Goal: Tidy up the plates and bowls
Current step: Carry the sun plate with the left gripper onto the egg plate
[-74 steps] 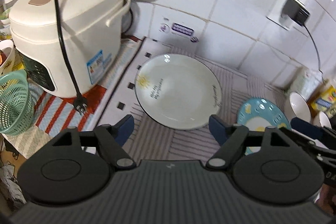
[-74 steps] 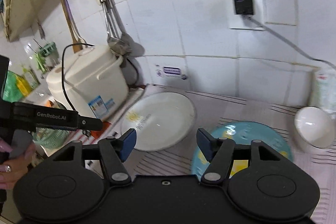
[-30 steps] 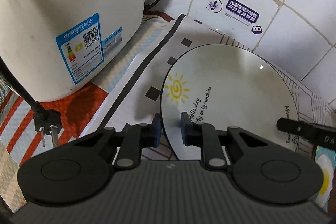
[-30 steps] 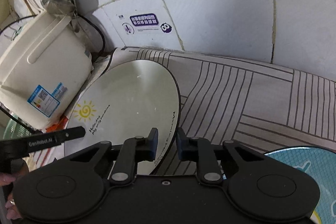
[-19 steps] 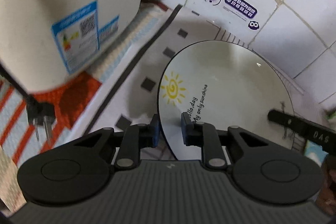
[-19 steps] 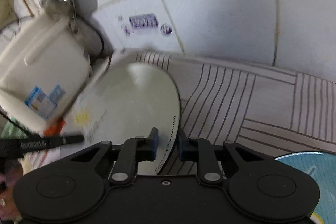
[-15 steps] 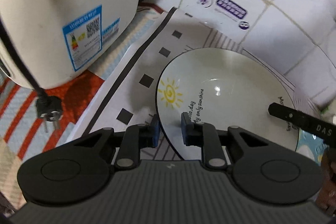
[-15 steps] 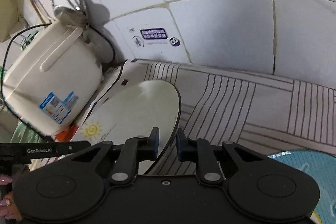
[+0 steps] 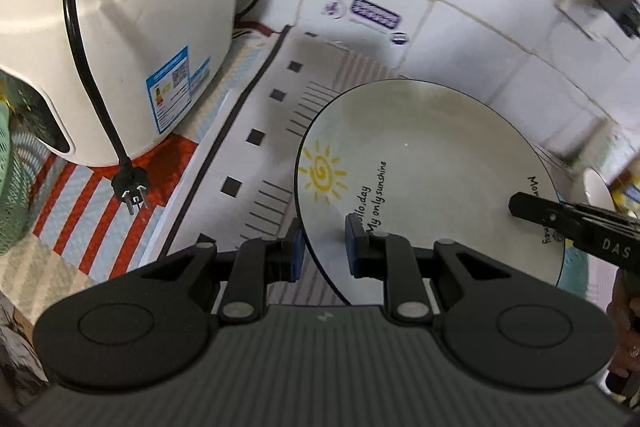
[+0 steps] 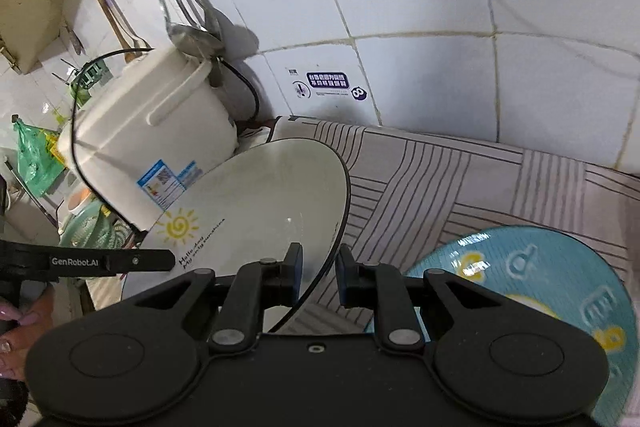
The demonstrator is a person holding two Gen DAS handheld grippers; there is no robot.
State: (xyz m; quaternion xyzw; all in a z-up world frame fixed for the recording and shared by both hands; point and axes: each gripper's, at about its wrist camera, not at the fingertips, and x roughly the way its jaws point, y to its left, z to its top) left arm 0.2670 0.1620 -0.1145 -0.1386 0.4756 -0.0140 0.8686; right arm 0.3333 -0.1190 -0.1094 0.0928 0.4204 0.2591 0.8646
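The surface (image 10: 460,179) carried a striped grey-and-white mat and stood against a white tiled wall. At its left end sat a cream rice cooker (image 9: 120,27), its black cord draped down the front with the plug (image 9: 130,189) lying loose on a red-striped cloth. A green mesh basket (image 9: 12,195) stood at the cooker's near side.

The white plate (image 9: 432,163), printed with a yellow sun and the words "My only sunshine", was raised off the mat and tilted, its left edge higher in the right wrist view. You held it from both sides. Your left tongs (image 9: 325,251) were narrowed onto the plate's near-left rim, one blue pad under the rim and one on the upper face. Your right tongs (image 10: 319,275) were likewise closed to a narrow gap with the plate's right rim running between the pads; contact appeared firm on both.

A blue patterned plate (image 10: 540,279) lay flat on the mat just right of the white plate, partly under it in the left wrist view. A white bowl (image 9: 596,187) showed at the far right edge, mostly hidden.
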